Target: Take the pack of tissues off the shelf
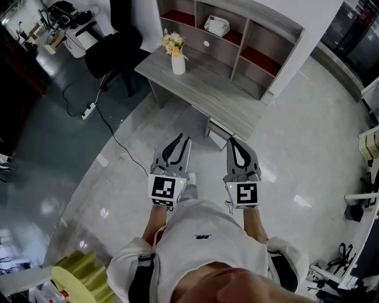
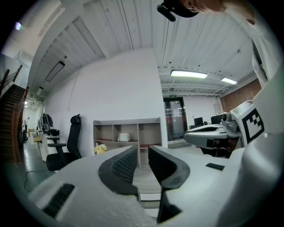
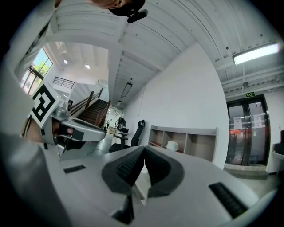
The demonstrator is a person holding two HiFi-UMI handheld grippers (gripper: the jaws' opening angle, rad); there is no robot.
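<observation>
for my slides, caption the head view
Empty left tool and right tool point toward the tissue pack on the shelf

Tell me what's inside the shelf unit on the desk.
The pack of tissues sits in the middle compartment of the shelf; the compartments either side show only red floors. The top panel covers their rear parts.

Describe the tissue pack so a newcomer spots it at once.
Find the grey desk with the shelf along its back. The tissue pack sits in the shelf's middle compartment. It is white and soft-looking, unlike the flower vase out on the desktop.
</observation>
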